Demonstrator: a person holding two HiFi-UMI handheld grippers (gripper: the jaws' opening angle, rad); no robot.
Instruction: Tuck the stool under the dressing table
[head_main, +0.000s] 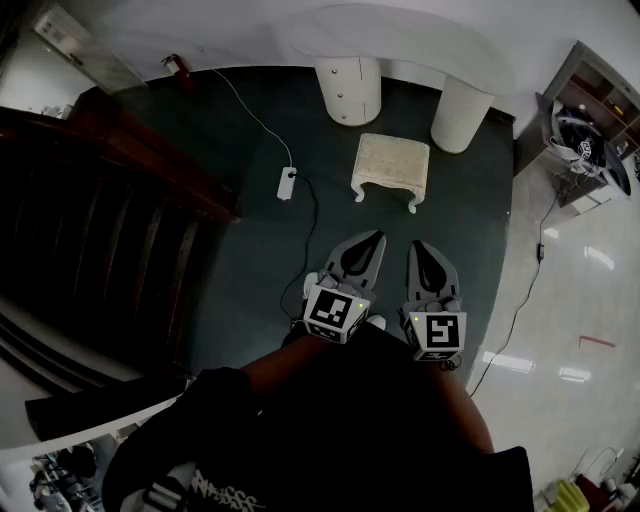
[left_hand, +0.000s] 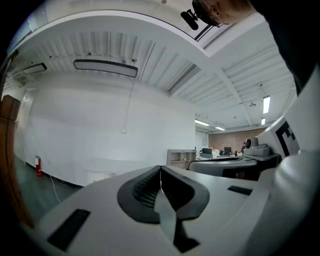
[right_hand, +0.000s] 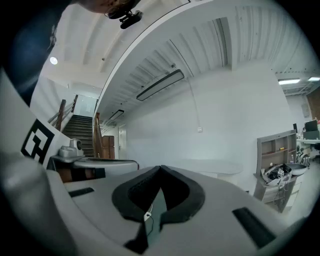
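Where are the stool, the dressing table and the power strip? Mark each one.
stool (head_main: 391, 160): head view, middle of its seat.
dressing table (head_main: 410, 40): head view, bare white tabletop.
power strip (head_main: 287, 184): head view, middle of its body.

Side by side, left gripper (head_main: 376, 238) and right gripper (head_main: 417, 246), jaws closed, seemingly level.

Grey left claw (head_main: 377, 238) and right claw (head_main: 417, 246) bear black-and-white marker cubes (head_main: 335, 312); black printed top (head_main: 330, 430).
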